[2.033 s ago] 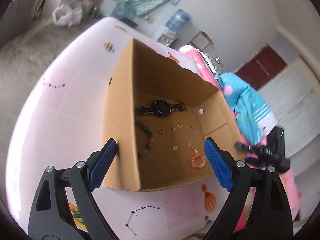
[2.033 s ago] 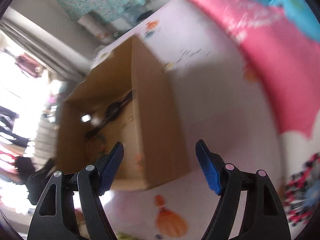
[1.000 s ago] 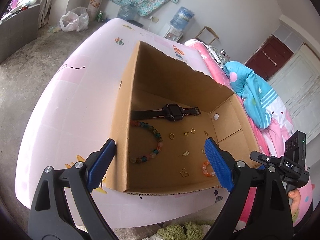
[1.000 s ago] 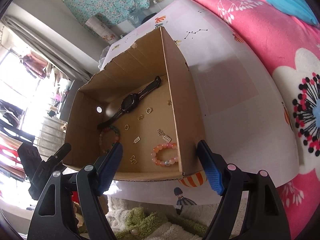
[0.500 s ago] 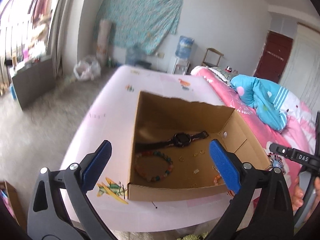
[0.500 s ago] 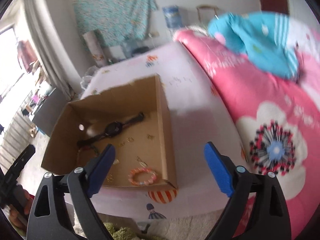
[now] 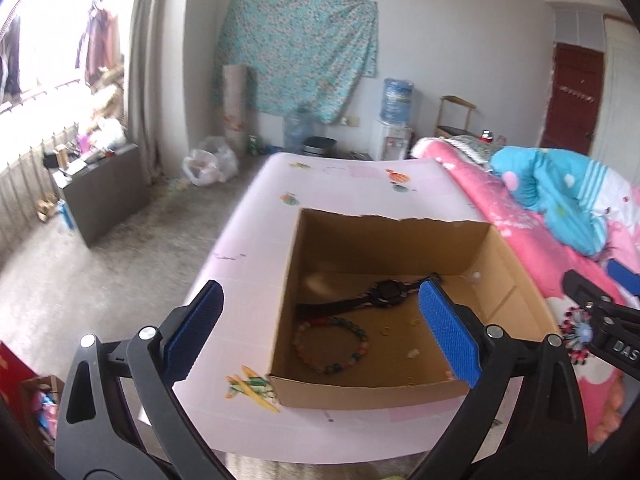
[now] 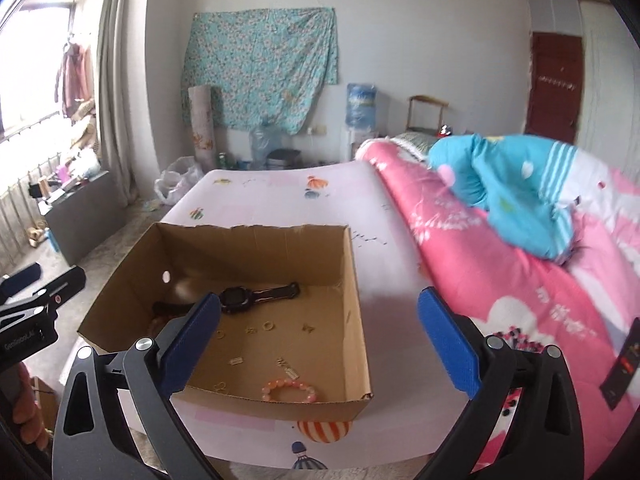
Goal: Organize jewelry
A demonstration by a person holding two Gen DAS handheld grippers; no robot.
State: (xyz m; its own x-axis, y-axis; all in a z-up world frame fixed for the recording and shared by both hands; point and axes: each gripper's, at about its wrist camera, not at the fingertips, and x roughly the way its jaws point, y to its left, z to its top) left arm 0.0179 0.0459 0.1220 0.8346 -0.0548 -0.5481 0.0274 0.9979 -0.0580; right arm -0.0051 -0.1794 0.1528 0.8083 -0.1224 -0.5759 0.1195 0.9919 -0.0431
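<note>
- My left gripper (image 7: 320,334) is wide apart and holds nothing; my right gripper (image 8: 318,340) is also wide apart and empty.
- Both hang above the near edge of the cardboard box (image 8: 356,300), well apart from what lies inside.
- The jewelry lies on the box floor, ahead of and below my fingers: a black watch (image 8: 236,299) at the far side, a dark beaded bracelet (image 7: 332,344) under my left gripper, a pink bracelet (image 8: 289,389) close under my right one, and small gold pieces (image 8: 267,325) between them.
- I judge that no piece is in hand now, so either the sorting is finished or I am between picks.
- If a pick comes next, I must go down into the box and close carefully on one small piece.
</note>
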